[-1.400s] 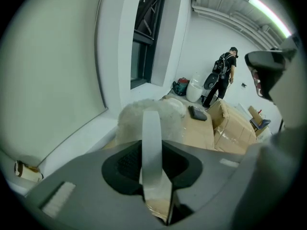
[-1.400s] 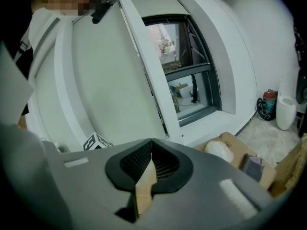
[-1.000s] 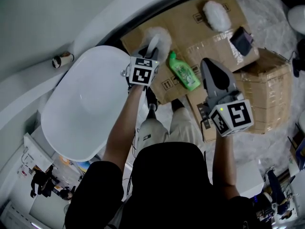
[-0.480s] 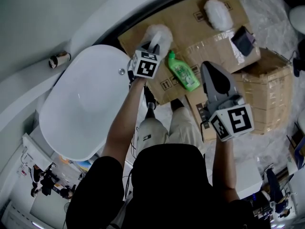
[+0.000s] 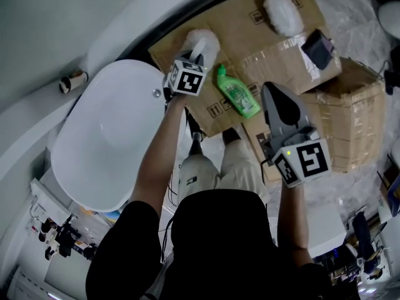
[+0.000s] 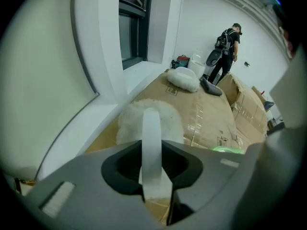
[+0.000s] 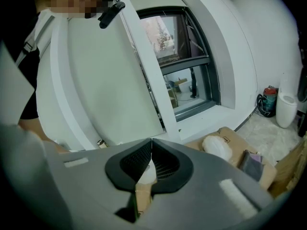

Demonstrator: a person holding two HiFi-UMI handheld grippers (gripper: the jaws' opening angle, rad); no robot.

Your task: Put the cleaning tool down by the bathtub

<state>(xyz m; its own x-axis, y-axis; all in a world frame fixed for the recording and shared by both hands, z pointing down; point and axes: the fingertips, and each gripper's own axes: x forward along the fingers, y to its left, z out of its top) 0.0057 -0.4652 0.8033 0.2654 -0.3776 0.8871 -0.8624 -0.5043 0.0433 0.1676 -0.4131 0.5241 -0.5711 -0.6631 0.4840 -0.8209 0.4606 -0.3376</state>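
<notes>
Holding the cleaning tool (image 6: 149, 128) over flattened cardboard (image 5: 240, 27) just beside the bathtub (image 5: 106, 136), ready to set it down.

The left claw (image 6: 152, 166) is clamped on the tool's white handle (image 6: 151, 147), which runs straight out along the claw's own line to the fluffy head (image 5: 201, 42) in front. That head lies at the cardboard's near corner, next to the tub's rim; I cannot tell whether it touches. So the left arm is the one on the job, and the move looks like a short lowering and release. The right claw (image 7: 150, 158) is closed on nothing and hangs well apart, past the green bottle (image 5: 237, 94). The bottle's label and the printed marks on the cardboard are too small to read.
</notes>
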